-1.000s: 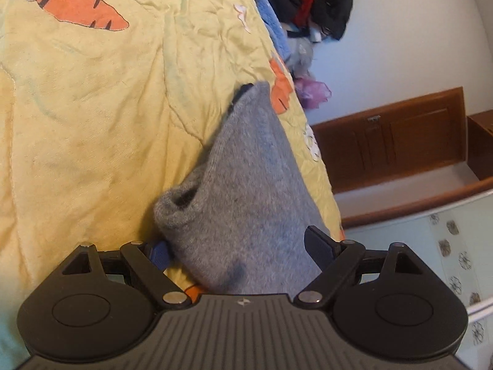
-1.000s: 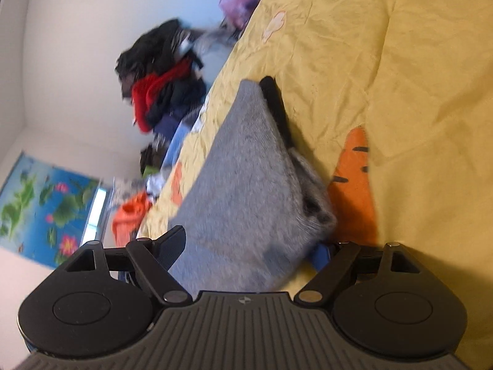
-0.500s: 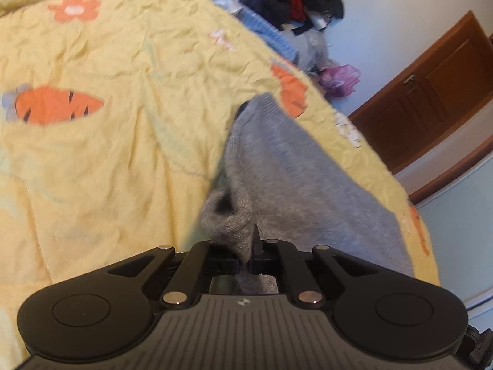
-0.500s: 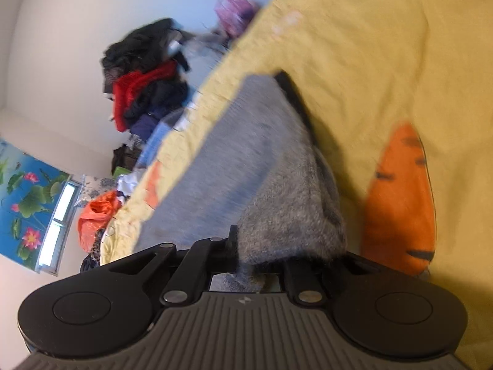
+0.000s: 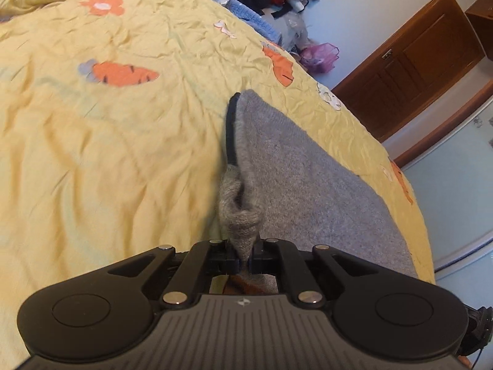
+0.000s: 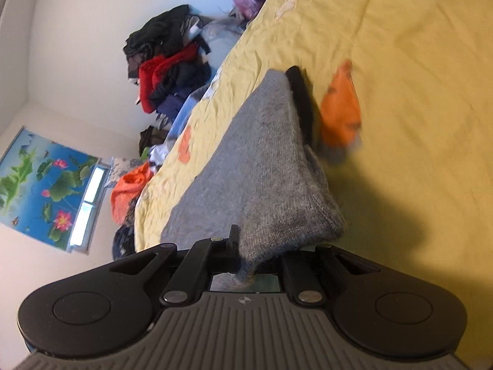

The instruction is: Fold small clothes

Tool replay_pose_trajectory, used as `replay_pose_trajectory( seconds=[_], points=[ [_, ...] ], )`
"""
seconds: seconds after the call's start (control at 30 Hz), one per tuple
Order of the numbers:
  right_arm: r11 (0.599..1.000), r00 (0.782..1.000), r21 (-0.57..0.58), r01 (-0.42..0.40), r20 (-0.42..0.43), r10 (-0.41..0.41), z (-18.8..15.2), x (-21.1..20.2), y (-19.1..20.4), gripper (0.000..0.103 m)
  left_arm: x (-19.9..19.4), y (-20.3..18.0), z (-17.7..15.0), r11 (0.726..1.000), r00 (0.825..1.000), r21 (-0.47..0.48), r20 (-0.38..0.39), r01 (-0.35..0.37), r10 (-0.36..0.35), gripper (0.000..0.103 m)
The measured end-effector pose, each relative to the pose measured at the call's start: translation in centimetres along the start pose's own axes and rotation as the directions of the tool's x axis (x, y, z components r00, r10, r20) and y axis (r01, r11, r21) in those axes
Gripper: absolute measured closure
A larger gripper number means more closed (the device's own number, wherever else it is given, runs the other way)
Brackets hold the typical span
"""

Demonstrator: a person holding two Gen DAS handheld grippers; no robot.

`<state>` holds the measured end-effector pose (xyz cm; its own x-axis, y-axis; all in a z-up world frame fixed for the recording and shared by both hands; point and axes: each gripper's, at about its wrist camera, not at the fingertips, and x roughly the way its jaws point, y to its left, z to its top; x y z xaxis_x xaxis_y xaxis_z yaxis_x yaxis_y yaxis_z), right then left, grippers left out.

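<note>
Pinching one bunched edge of the grey knitted woollen garment (image 5: 308,185) in the left gripper (image 5: 243,257), frame centre; clamping another edge in the right gripper (image 6: 246,265). Lying across the wrinkled yellow carrot-print bedsheet (image 5: 107,138), open sheet spreading upper left.

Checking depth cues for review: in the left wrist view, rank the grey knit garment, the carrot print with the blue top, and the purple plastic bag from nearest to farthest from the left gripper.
1. Grey knit garment, clamped in the left gripper.
2. Carrot print, on the yellow bedspread, up left.
3. Purple plastic bag, past the bed's far edge, upper right.
</note>
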<state>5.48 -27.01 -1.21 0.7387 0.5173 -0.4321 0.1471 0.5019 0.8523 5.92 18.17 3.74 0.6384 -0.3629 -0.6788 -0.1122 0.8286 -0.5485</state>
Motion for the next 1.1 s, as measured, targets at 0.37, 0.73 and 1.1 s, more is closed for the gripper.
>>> replay_pose_trajectory(
  seconds=[0.37,0.73,1.1],
  points=[
    [0.991,0.984,-0.014,0.133,-0.115,-0.134,-3.2,-1.5,-1.7,0.068,-0.9,3.3,-2.5,0.997,0.993,0.056,-0.102,-0.050,0.056,0.089],
    [0.897,0.974,-0.384,0.218,0.139,-0.178,8.1,0.9,4.7,0.025,-1.5,-2.3,5.6,0.859,0.890,0.335,0.380,-0.387,0.253,0.031],
    [0.755,0.922,-0.563,0.336,0.031,-0.387,11.1,14.7,5.2,0.069,14.6,-6.4,10.6,0.858,0.966,0.444,0.125,-0.258,0.225,0.101]
  ],
)
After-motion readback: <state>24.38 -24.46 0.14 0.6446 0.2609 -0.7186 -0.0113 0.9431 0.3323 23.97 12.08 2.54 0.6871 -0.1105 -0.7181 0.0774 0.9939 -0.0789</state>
